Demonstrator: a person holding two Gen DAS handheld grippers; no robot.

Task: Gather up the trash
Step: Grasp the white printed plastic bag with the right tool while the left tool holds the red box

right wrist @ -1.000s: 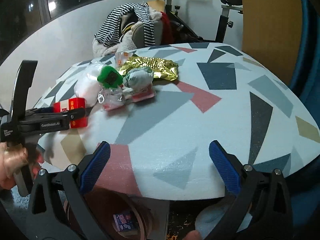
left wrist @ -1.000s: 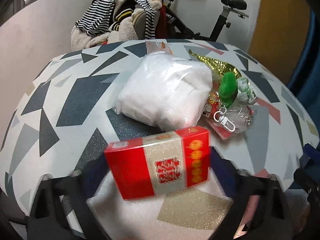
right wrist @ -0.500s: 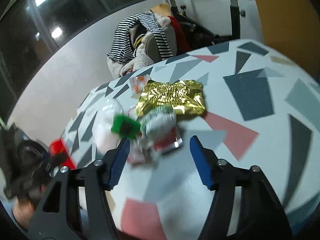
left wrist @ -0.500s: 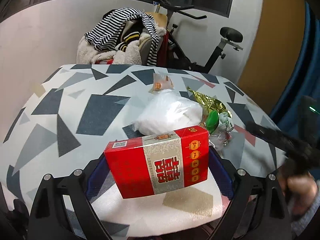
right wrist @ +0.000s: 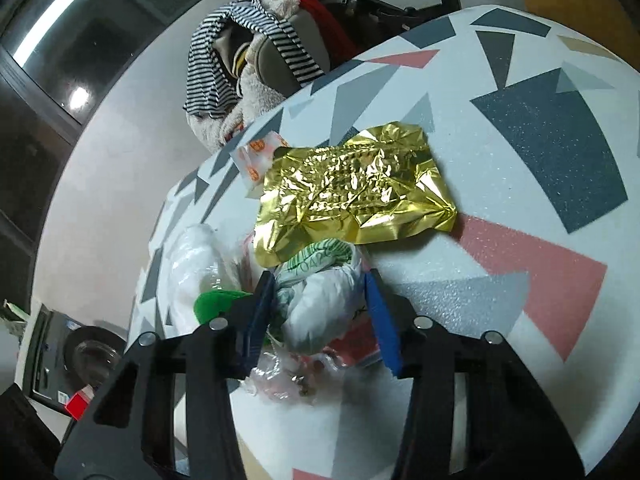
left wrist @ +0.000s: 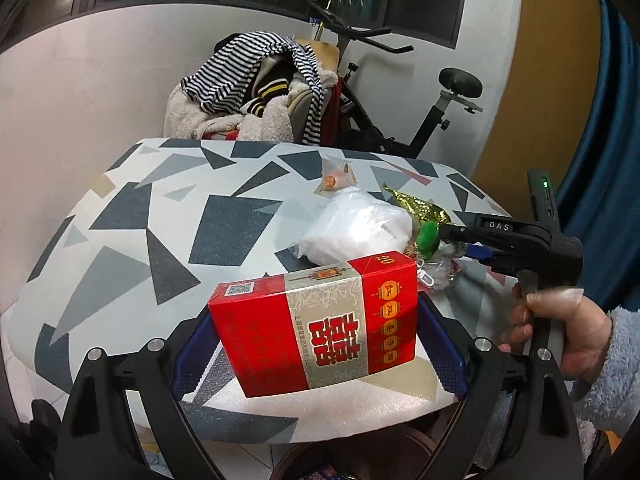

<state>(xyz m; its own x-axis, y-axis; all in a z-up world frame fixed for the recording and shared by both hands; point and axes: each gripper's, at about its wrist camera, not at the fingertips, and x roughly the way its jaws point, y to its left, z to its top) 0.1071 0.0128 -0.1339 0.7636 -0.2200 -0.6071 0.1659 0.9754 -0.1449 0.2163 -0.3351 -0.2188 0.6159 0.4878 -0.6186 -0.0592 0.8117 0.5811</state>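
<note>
The left claw (left wrist: 316, 336) grips a red carton (left wrist: 316, 320) by its 2 short ends, blue pads pressed against both sides, holding it clear above the near edge of the tabletop (left wrist: 160, 216), which is patterned with grey, dark and pink triangles.

Farther back on the tabletop lies the remaining trash in a loose cluster: a white plastic bag (left wrist: 356, 232), a small clear wrapper with orange print (left wrist: 334, 176) behind it, a crumpled gold foil wrapper (right wrist: 352, 188), a green piece (right wrist: 212, 304) and a knotted white bag with green print (right wrist: 320, 296).

The right claw (right wrist: 320, 312) reaches into this cluster, held by a hand (left wrist: 560, 328) in a fluffy pale blue sleeve (left wrist: 612, 364). Its jaws have just been closing and now stand at a middling width around the knotted white bag, which sits between the 2 blue pads; the left pad touches it, while contact on the right side cannot be told.

Behind the tabletop, a chair piled with striped clothes (left wrist: 256, 76) stands beside an exercise bike (left wrist: 400, 112).
</note>
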